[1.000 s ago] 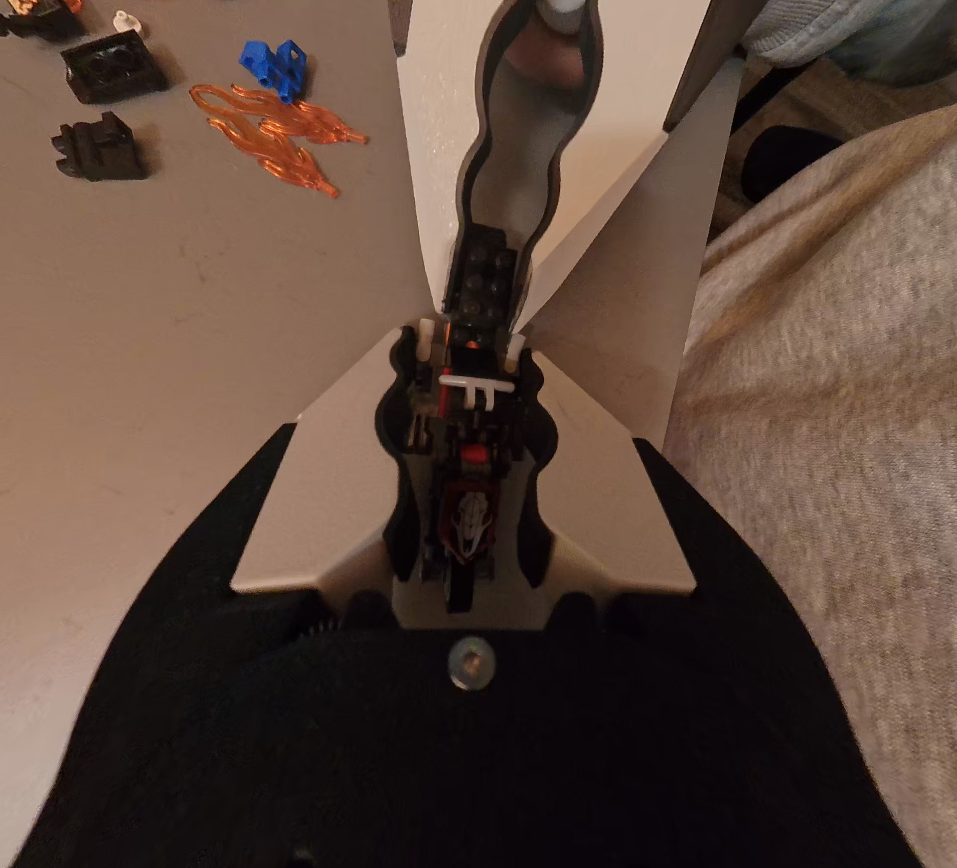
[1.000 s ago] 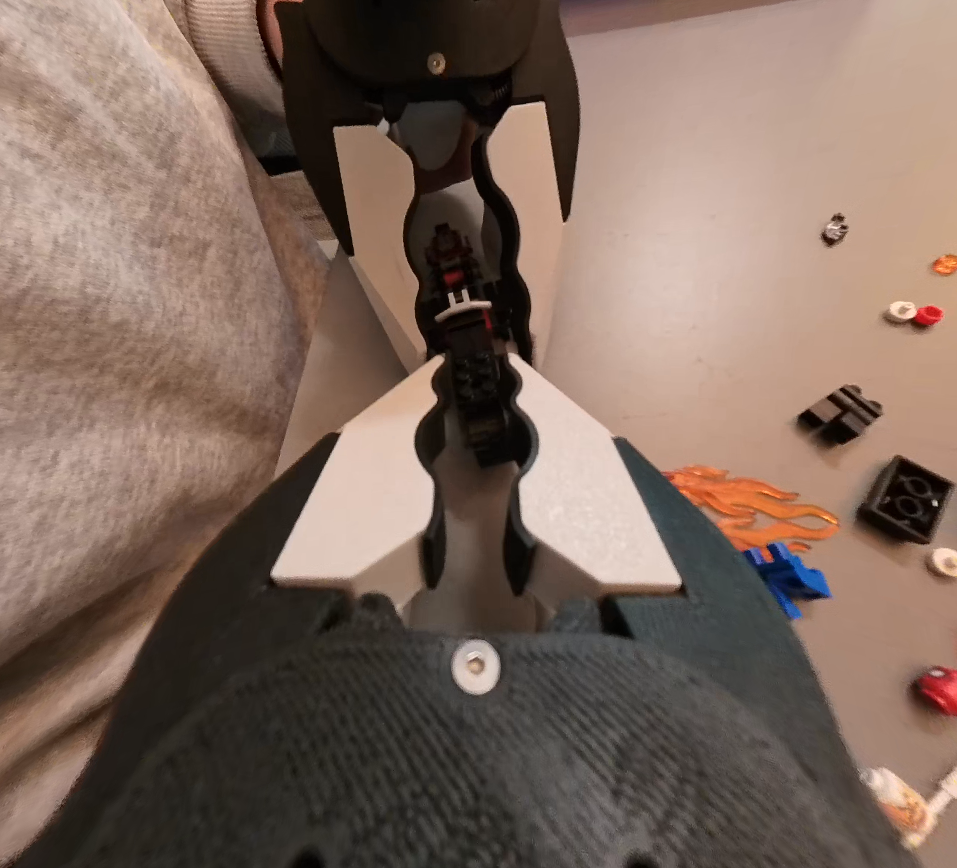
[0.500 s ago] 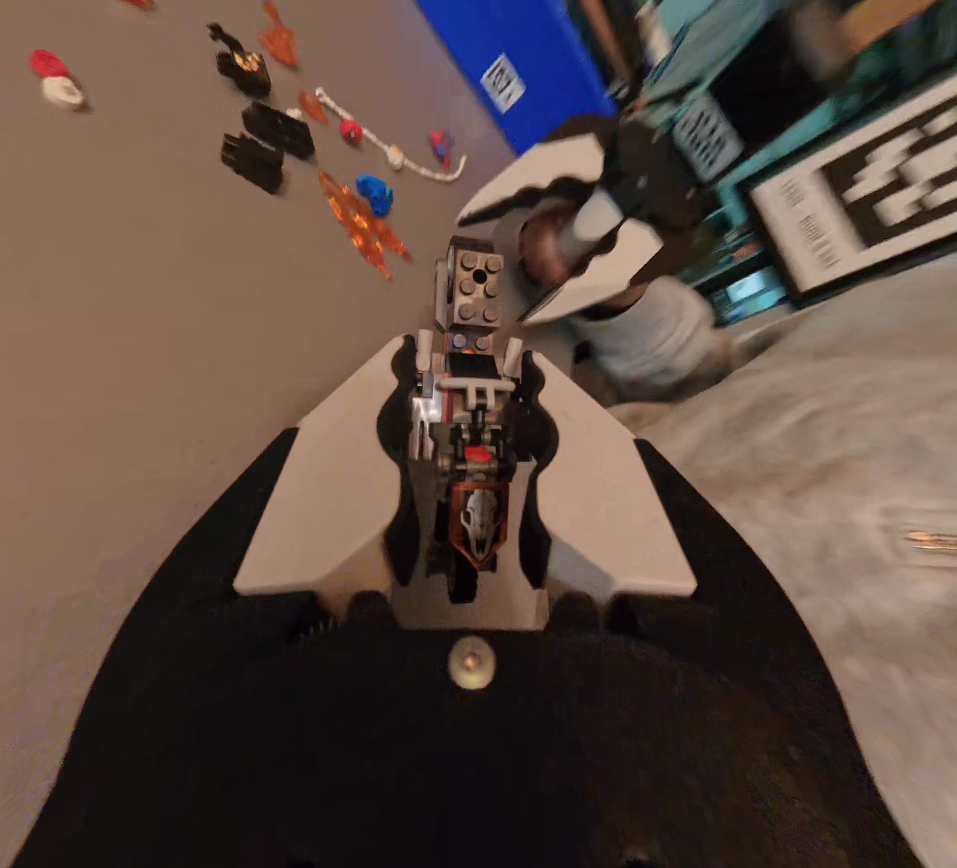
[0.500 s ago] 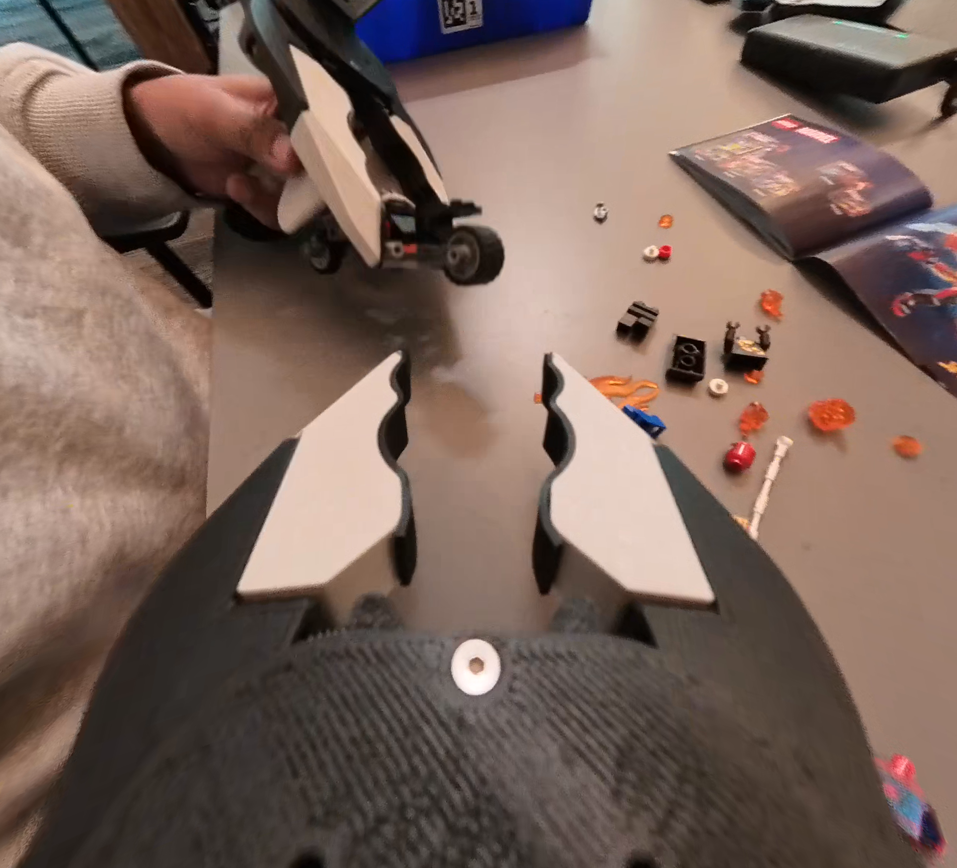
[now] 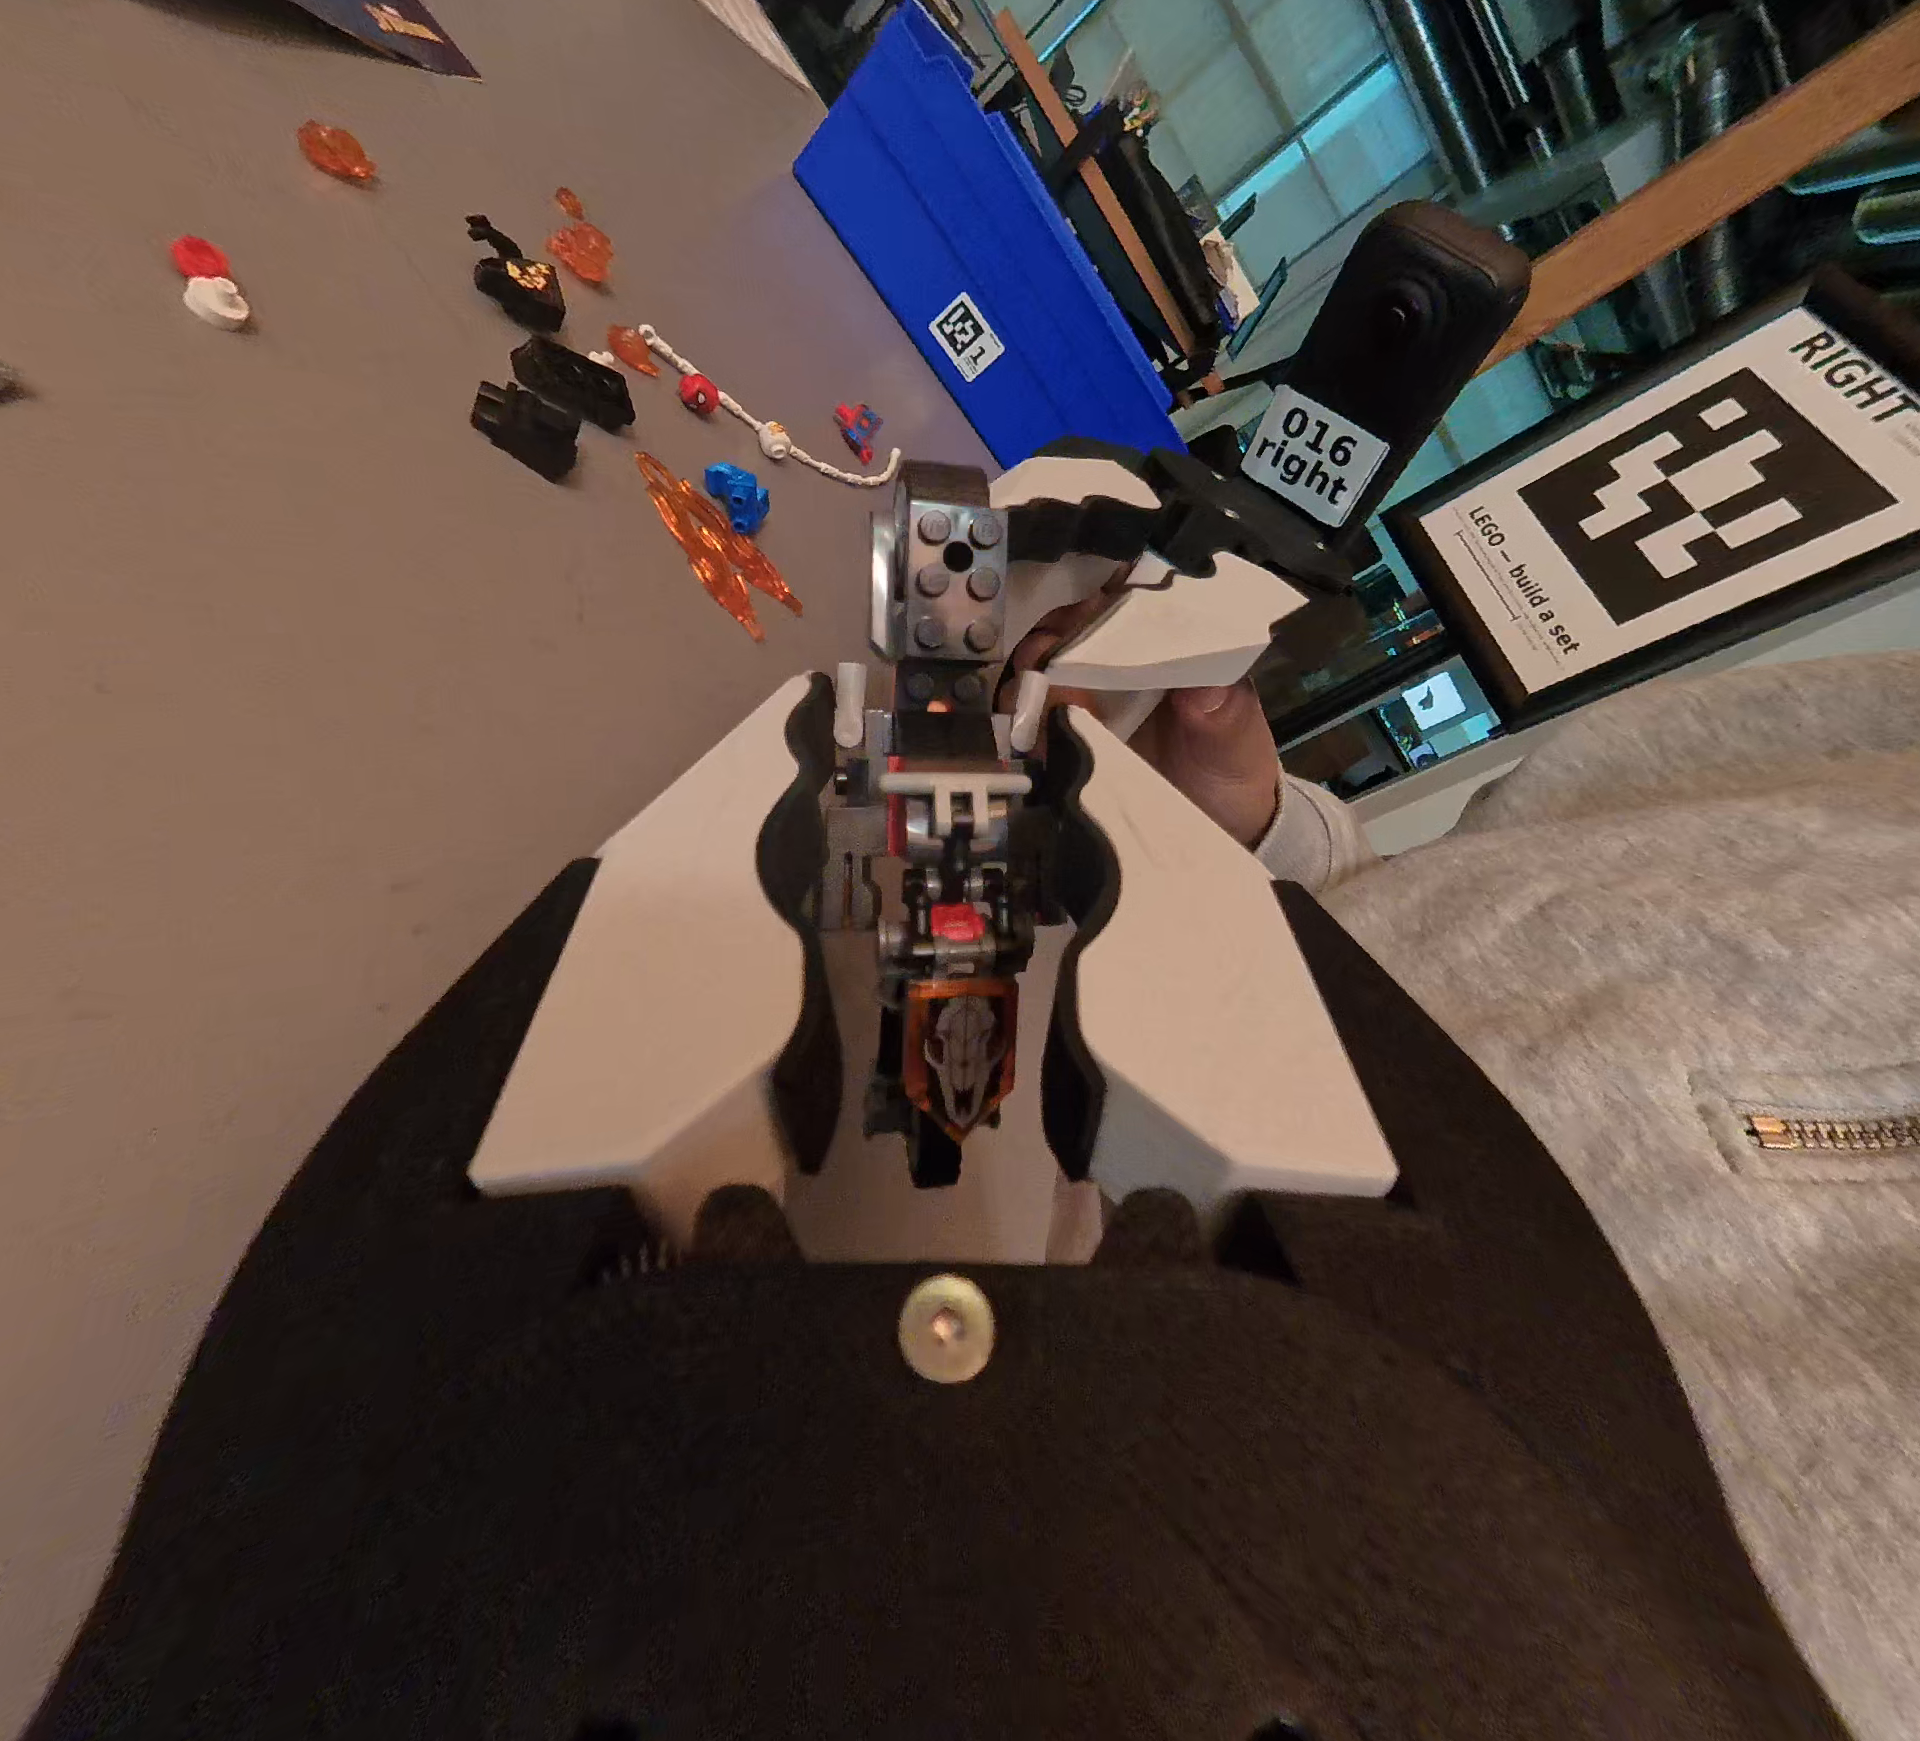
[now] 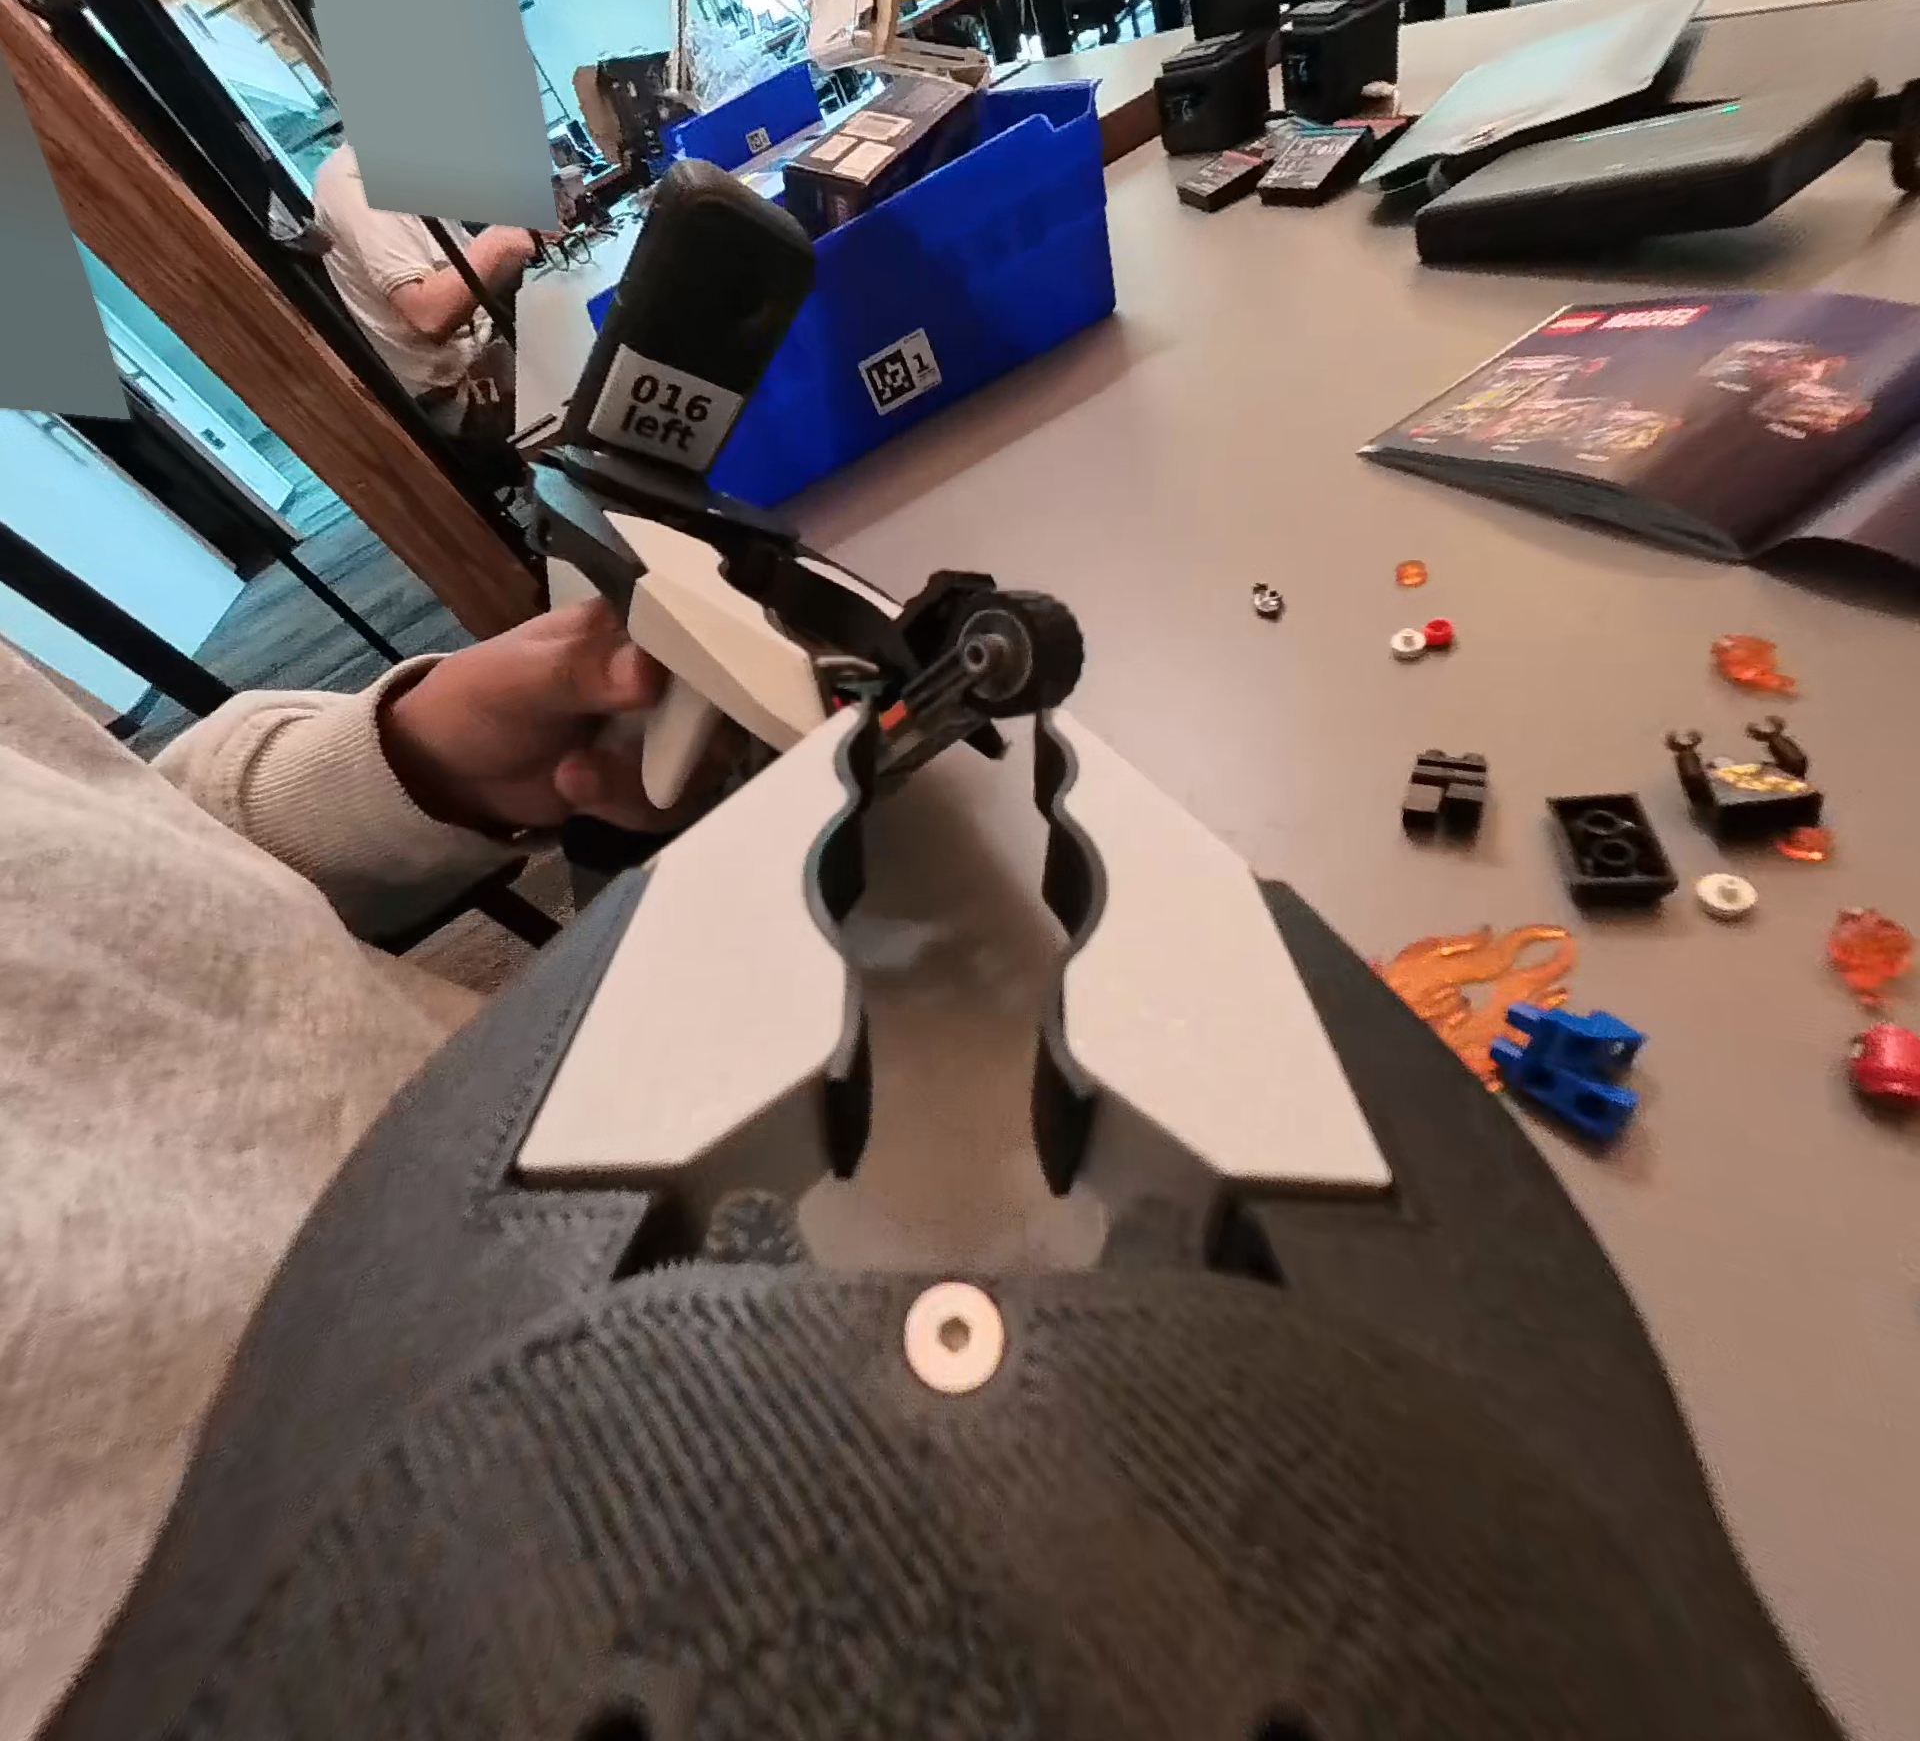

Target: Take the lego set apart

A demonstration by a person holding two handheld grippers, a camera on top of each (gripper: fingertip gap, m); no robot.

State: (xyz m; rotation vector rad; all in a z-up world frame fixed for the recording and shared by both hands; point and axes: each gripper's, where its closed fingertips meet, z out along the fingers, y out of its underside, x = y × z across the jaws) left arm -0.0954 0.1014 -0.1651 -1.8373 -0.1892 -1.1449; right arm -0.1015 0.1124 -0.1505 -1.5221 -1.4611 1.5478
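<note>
My left gripper [image 5: 940, 715] is shut on the black lego motorcycle [image 5: 940, 922], which lies lengthwise between the pads with its skull shield toward the camera. Its grey studded plate [image 5: 951, 569] and rear wheel stick out past the fingertips. My right gripper [image 6: 945, 735] is open and holds nothing. The motorcycle's wheel [image 6: 1023, 652] sits just beyond its fingertips, with the fork close to the left fingertip. The right gripper also shows in the left wrist view [image 5: 1132, 569], beside the wheel. The left gripper shows in the right wrist view [image 6: 727, 631], held above the grey table [image 6: 1195, 465].
Loose parts lie on the table: orange flames [image 6: 1475, 974], a blue piece [image 6: 1569, 1063], a black plate [image 6: 1610, 850], a black clip piece [image 6: 1444, 792], a red head [image 6: 1886, 1063], a white chain [image 5: 769, 434]. A booklet [image 6: 1662, 424] and a blue bin [image 6: 935, 289] sit farther back. Less than 4 cm separates the two grippers' tips.
One second ago both grippers held the motorcycle end to end. The right gripper let go, opened and drew back, then came near the wheel again with its jaws narrower. The left gripper kept the motorcycle.
</note>
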